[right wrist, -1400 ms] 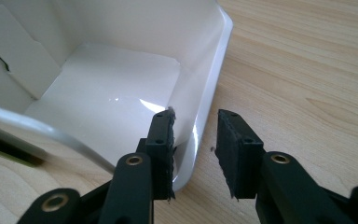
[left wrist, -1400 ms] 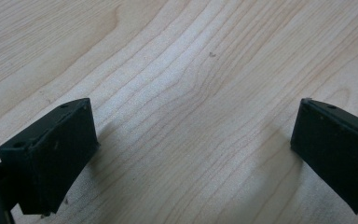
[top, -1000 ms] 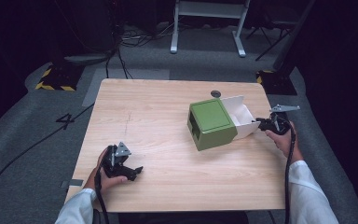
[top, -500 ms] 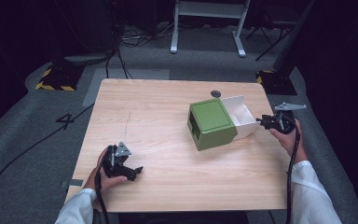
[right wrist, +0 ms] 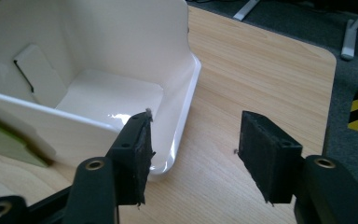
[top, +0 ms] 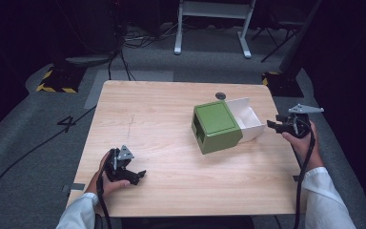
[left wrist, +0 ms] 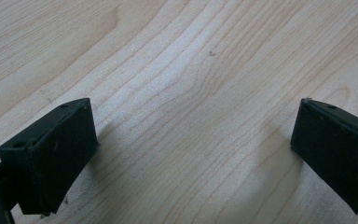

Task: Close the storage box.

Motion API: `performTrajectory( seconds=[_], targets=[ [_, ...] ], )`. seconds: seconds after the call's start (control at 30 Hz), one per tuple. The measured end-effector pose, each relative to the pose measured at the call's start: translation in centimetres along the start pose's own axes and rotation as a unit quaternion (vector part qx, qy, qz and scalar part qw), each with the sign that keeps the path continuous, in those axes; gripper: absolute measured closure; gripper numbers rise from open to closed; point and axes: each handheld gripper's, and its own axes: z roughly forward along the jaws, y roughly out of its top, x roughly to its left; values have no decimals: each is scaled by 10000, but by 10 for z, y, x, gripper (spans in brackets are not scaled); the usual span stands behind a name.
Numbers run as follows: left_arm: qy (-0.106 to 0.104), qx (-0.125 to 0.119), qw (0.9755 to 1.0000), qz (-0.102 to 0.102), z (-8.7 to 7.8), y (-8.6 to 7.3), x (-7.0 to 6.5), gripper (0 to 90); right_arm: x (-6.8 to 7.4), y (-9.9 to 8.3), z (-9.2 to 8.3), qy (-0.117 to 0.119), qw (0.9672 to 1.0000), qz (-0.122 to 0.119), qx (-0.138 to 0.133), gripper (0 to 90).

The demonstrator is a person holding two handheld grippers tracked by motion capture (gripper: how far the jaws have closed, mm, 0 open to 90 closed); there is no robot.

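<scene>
Your right gripper, jaws just parting with nothing between them, sits beside the white drawer: light, thin-walled, glossy and easily crushed, so pinch its end wall gently.

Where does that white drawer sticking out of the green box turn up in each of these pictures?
High view: the white drawer sits right of centre, poking from the green box.
Left gripper view: bare wooden table between the jaws, no drawer.
Right gripper view: the drawer takes up the upper left, beside the left jaw.
Shared landmark: the wooden table.
</scene>
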Motion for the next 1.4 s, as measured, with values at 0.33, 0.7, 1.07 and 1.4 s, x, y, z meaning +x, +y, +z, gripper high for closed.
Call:
performTrajectory(
  seconds=[0.33, 0.7, 1.07, 1.4],
  targets=[
    [10, 9, 10000, 8, 0, 0, 0, 5, 15, 1, -31, -3, 9995, -277, -165, 306],
    [12, 10, 10000, -1, -1, 0, 0, 5, 45, -4, -53, 193, 9969, -725, -222, 217],
    [8, 6, 10000, 0, -1, -1, 0, 5, 70, -23, -59, 375, 9934, -1079, -129, 206],
    [18, 14, 10000, 18, -2, -1, 0, 5, 79, -57, -49, 406, 9912, -1244, 222, 204]
  ],
)
